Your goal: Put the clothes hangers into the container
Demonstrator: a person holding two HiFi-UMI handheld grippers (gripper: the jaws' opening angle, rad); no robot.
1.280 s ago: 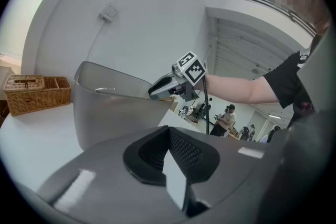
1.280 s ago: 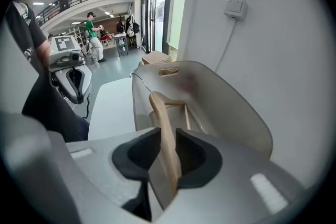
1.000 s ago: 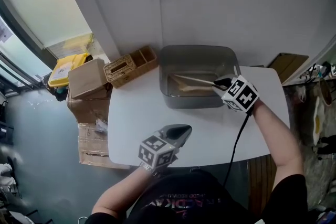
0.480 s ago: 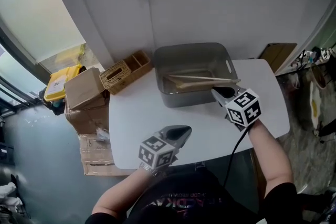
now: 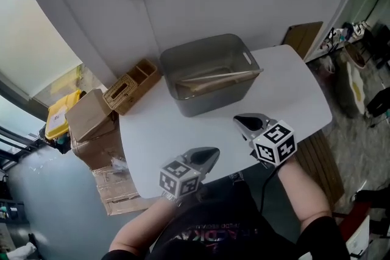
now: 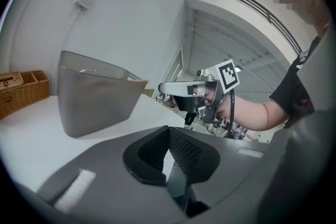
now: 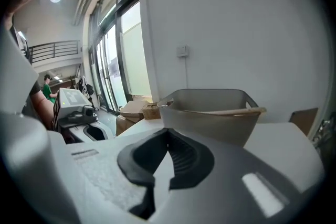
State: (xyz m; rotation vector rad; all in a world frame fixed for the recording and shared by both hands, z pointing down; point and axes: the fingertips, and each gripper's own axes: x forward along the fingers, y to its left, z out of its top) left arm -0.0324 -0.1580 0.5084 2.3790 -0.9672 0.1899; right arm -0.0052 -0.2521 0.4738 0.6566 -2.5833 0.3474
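The left gripper point(image 5: 207, 154) hangs over the near edge of the white table point(image 5: 286, 88), its jaws pressed together with nothing between them. To its right the right gripper point(image 5: 242, 121) sits a little farther in over the table, likewise closed and empty. That makes two grippers, one table, and one grey container point(image 5: 213, 100). Left of the table are a cardboard box point(image 5: 88, 115) and then one wicker basket point(image 5: 129, 87), just beside the container's left end. The wooden clothes hanger point(image 5: 219, 77) lies inside the container, beyond both grippers and well apart from them, closer to the right one. Its pale, slender bar runs lengthwise, tilted, with its right end resting over the container's right rim and poking just past it. More wood shows under it in the bin, so the exact number of hangers cannot be told. The container stands against the wall at the table's far side.
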